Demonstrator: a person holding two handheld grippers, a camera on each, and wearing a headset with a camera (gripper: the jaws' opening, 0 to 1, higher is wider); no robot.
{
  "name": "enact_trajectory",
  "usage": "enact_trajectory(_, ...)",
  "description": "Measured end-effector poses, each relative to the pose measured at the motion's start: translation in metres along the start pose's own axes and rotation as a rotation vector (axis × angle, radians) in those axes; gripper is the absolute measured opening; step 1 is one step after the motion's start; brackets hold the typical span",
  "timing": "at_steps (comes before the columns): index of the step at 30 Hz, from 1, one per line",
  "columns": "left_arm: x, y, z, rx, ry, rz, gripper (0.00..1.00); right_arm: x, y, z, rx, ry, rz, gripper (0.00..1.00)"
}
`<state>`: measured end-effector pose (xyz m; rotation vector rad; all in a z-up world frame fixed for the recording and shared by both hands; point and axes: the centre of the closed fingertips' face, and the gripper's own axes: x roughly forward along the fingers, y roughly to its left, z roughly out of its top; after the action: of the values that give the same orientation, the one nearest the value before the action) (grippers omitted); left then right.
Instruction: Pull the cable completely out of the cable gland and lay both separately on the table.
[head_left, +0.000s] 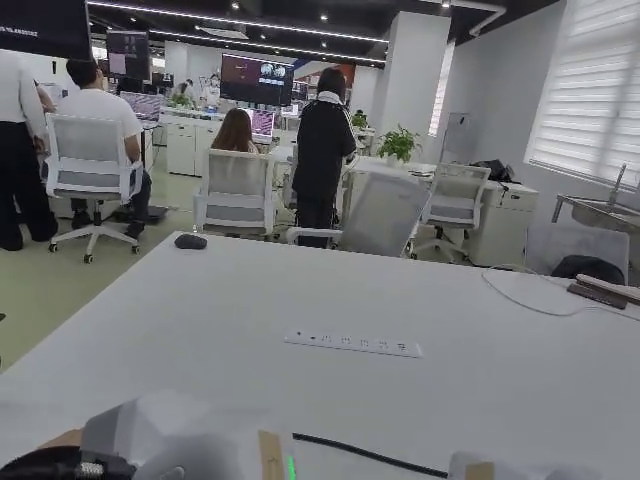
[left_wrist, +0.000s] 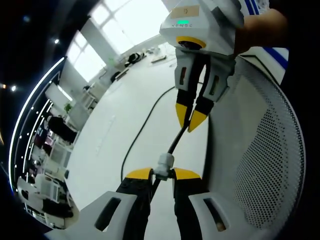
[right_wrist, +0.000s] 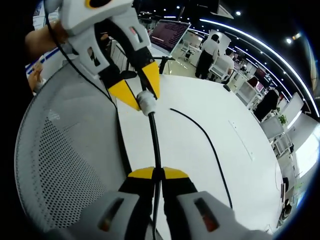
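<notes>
Small white plastic cable gland (left_wrist: 164, 165) is sitting pinched btwn the yellow-tipped jaws of the left gripper (left_wrist: 163, 174), held up over the near edge of the white surface (left_wrist: 150, 80). Thin black cable (right_wrist: 154, 137) is running into the gland. The right gripper (right_wrist: 156, 173) is gripping that cable w/ jaws together, near the gland, and the stretch btwn the two is running straight. Past the right gripper the rest of the cable is lying in a long curve on the surface.

The right gripper view is giving the gland from the cable side. How far the cable is reaching through it is hidden by the left gripper's jaws. The head view is catching a short piece of cable at its bottom edge, w/ blurred white gripper tops cut off there; can't tell sides. It is also showing a flush white socket strip (head_left: 352, 344) and a black mouse (head_left: 190, 241) farther back. Both gripper views are taking in a grey perforated mesh chair back (left_wrist: 260, 150) beside the surface.
</notes>
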<state>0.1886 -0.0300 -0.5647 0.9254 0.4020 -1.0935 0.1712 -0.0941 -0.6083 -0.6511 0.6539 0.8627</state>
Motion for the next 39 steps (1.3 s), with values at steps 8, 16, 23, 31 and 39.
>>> enact_trajectory(8,0.0,0.001,0.0,0.003,0.0,0.002,0.16,-0.001,-0.002,-0.018,0.022,0.042,-0.002,0.03)
enact_trajectory(16,0.001,0.002,0.002,0.011,0.0,0.0,0.16,0.0,-0.002,-0.016,0.025,0.059,0.005,0.13)
enact_trajectory(23,0.002,0.002,0.004,0.015,-0.004,0.001,0.16,-0.001,-0.001,0.039,-0.003,-0.097,0.008,0.18)
enact_trajectory(31,0.002,0.0,0.005,0.02,-0.008,-0.002,0.16,0.007,0.009,0.063,-0.061,-0.141,0.026,0.16)
enact_trajectory(39,0.002,-0.002,0.005,0.018,-0.012,-0.01,0.16,0.006,0.008,0.057,-0.072,-0.133,0.013,0.04)
